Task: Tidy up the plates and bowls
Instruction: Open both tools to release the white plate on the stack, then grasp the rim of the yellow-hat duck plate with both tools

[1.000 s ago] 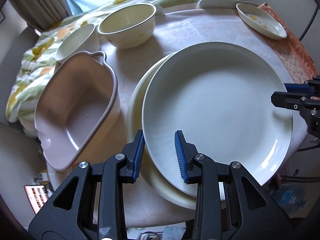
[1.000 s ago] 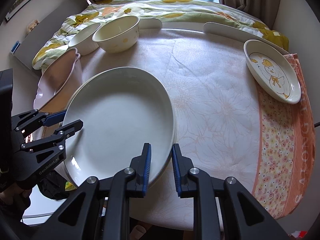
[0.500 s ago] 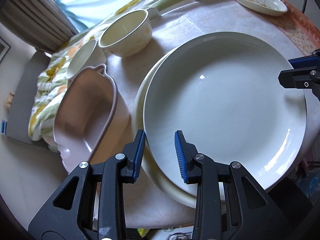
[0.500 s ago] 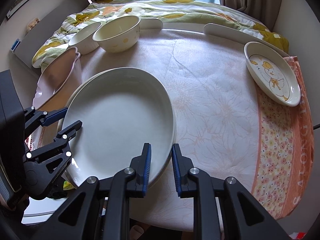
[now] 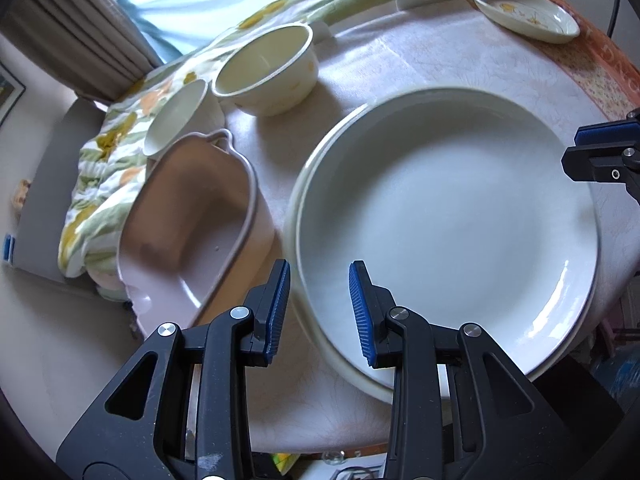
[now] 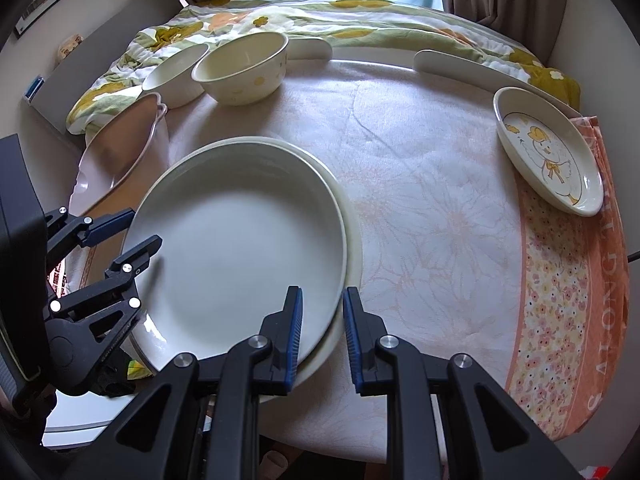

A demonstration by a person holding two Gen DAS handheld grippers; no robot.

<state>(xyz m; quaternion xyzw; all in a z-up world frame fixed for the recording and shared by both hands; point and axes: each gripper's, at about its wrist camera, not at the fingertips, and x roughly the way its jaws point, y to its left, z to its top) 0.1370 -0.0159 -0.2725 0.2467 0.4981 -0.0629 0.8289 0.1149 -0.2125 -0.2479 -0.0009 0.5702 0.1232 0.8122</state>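
A large white plate (image 5: 448,216) (image 6: 240,240) rests on a slightly wider cream plate (image 5: 344,368) (image 6: 354,232) on the round table. My left gripper (image 5: 318,270) (image 6: 145,226) straddles the white plate's left rim, one finger on the inside and one outside, shut on it. On the opposite side, my right gripper (image 6: 320,292) (image 5: 570,147) is shut on the rim in the same way. The cream rim also shows in both gaps. A cream bowl (image 5: 264,76) (image 6: 240,76) and a smaller white bowl (image 5: 176,120) (image 6: 172,76) stand at the back left.
A pink baking dish (image 5: 180,220) (image 6: 116,152) sits close to the left of the plates. A small duck-print dish (image 6: 548,156) (image 5: 524,16) lies at the far right on the orange cloth border. A flowered quilt (image 6: 360,20) lies beyond the table's back edge.
The left wrist has rolled and tipped, so its view swung. The white plate now lies more centred over the cream plate. The right gripper has stayed put.
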